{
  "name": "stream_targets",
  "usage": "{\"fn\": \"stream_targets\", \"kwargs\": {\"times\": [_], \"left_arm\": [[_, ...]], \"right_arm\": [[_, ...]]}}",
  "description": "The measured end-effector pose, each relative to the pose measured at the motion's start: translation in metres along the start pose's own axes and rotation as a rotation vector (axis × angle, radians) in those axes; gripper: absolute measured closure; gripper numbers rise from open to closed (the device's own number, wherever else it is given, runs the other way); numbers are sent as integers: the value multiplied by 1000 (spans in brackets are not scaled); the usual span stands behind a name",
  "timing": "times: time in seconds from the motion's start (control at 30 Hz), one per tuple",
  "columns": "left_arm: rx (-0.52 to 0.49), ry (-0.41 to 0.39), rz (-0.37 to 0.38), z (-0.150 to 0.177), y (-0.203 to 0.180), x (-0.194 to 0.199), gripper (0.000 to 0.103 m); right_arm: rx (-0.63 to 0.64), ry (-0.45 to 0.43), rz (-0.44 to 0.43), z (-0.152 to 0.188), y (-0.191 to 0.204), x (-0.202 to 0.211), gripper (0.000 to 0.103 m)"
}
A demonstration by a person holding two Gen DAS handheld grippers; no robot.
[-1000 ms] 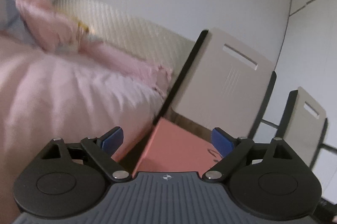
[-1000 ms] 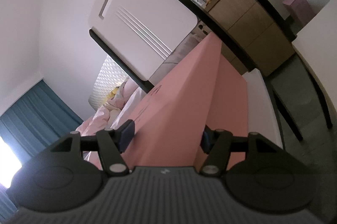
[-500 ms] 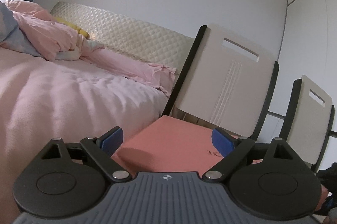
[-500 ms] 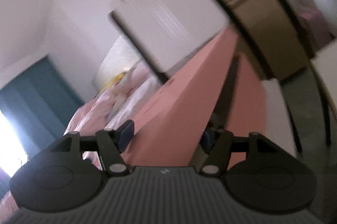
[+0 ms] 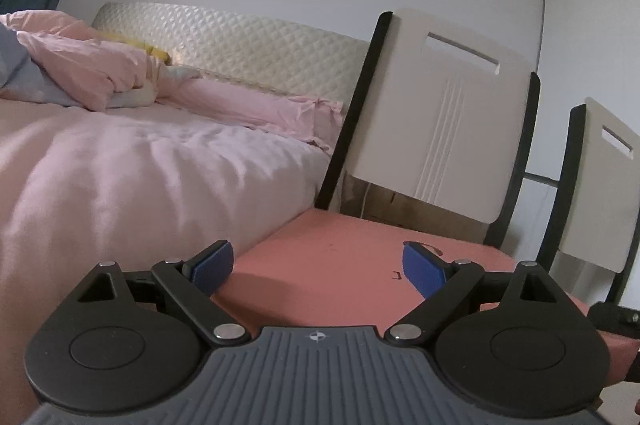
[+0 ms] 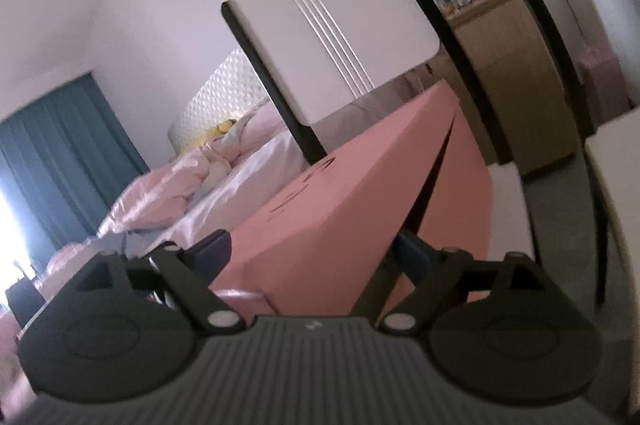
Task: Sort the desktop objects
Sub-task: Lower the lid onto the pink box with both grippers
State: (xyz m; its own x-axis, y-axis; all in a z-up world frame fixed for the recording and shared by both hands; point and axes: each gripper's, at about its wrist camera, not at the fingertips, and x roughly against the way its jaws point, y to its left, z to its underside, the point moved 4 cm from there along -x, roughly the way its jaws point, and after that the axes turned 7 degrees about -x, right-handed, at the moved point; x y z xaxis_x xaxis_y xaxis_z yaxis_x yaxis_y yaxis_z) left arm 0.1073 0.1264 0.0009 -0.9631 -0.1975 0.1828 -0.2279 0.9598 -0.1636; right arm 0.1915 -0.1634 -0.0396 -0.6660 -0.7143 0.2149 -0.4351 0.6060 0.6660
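Note:
A large pink box with black markings on top lies nearly level in front of my left gripper. The left jaws stand wide open, the blue pads on either side over its near edge; I cannot tell if they touch it. In the right wrist view the same pink box runs away from my right gripper, whose fingers are clamped on its near end, one on the lid's top face, one at the dark gap under the lid.
A bed with pink bedding and a quilted cream headboard lies to the left. Two white chairs with black frames stand behind the box. A wooden cabinet and a white surface are at the right.
Both grippers swung with the box: in the left view it went from steeply tilted to nearly level, and more of the bed shows. The right view rotated towards upright.

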Motion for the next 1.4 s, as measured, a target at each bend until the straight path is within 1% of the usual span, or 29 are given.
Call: {"fn": "stream_targets", "kwargs": {"times": [0.03, 0.1, 0.23, 0.33, 0.37, 0.4, 0.43, 0.47, 0.5, 0.6, 0.63, 0.73, 0.83, 0.93, 0.97, 1.0, 1.07, 1.13, 1.17, 1.2, 1.23, 1.3, 1.37, 1.4], "left_arm": [[-4, 1, -1, 1, 0, 0, 9], [-16, 3, -5, 1, -2, 0, 9], [-55, 12, -25, 4, -6, -1, 9], [-99, 51, -67, 8, -11, -6, 6], [-115, 67, -74, 9, -12, -8, 5], [-129, 79, -70, 10, -14, -9, 5], [-143, 90, -65, 11, -16, -11, 5], [-157, 103, -41, 13, -19, -11, 5], [-172, 115, -13, 15, -23, -12, 5], [-247, 130, 32, 21, -37, -12, 5], [-259, 133, 47, 22, -40, -12, 5], [-288, 140, 84, 27, -49, -11, 5], [-311, 142, 115, 30, -57, -7, 5], [-318, 129, 154, 34, -66, -1, 5], [-320, 123, 163, 36, -69, 0, 5], [-323, 117, 160, 36, -71, 0, 5], [-336, 111, 155, 38, -74, 3, 4], [-317, 110, 162, 37, -72, 4, 4], [-299, 109, 156, 36, -70, 5, 3], [-283, 108, 138, 34, -66, 4, 3], [-270, 106, 112, 33, -62, 3, 3], [-245, 103, 61, 30, -54, 1, 3], [-212, 102, 42, 26, -46, 0, 3], [-199, 102, 36, 25, -44, 0, 3]], "right_arm": [[35, -5, 40, 1, 1, 1, 8], [61, -21, 78, 0, -2, 6, 8], [-1, -31, 94, -2, -18, 16, 7], [-62, -13, 106, 3, -28, 19, 8], [-85, 2, 98, 6, -30, 19, 12], [-105, 21, 87, 9, -32, 19, 20], [-121, 42, 80, 11, -33, 18, 24], [-130, 58, 76, 15, -32, 17, 32], [-141, 76, 69, 17, -32, 15, 36], [-163, 103, 53, 20, -33, 13, 40], [-168, 108, 49, 20, -33, 13, 40], [-185, 123, 36, 20, -34, 13, 44], [-213, 133, 23, 19, -37, 19, 49], [-206, 129, 18, 18, -36, 25, 55], [-190, 119, 17, 17, -34, 28, 60], [-171, 111, 18, 16, -33, 31, 63], [-117, 89, 41, 15, -29, 36, 61], [-73, 63, 56, 12, -26, 41, 60], [-58, 48, 64, 11, -23, 43, 57], [-48, 36, 71, 10, -23, 44, 53], [-39, 26, 78, 10, -22, 45, 51], [2, 13, 103, 10, -16, 49, 50], [83, -5, 138, 13, -7, 56, 50], [120, -12, 141, 16, -2, 61, 50]]}}
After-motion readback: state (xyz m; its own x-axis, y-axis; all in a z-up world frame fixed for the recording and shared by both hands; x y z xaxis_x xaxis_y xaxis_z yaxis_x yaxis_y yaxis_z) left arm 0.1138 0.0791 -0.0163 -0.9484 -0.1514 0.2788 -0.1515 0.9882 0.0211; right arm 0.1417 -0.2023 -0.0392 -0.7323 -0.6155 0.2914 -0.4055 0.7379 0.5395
